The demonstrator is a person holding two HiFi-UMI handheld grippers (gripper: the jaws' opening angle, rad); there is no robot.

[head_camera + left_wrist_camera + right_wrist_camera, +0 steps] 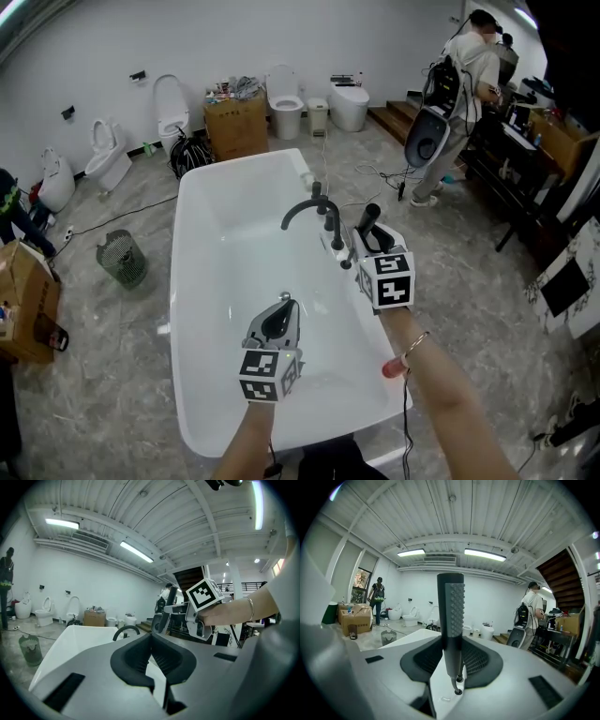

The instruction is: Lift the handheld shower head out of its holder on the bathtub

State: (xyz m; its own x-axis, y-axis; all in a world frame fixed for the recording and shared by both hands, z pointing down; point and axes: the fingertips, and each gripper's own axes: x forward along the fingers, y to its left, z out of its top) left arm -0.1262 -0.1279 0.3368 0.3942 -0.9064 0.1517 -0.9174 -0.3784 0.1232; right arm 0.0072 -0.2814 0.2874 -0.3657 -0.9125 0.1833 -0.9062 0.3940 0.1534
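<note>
The handheld shower head (453, 616) stands upright, clamped between the pads of the right gripper (453, 652), lifted clear above the right rim of the white bathtub (202, 281) and just beside the black faucet (309, 211); its thin hose (453, 684) drops into a hole in that rim; the left gripper (151, 645) hovers over the basin, jaws together on nothing.

1. The shower head (453, 616) in my right gripper (453, 644) was dark grey, dotted along one side.
2. The bathtub (234, 272) was white and its faucet (309, 211) black.
3. My marker cube (394, 279) bore black-and-white squares.
4. The floor (122, 356) was veined grey.
</note>
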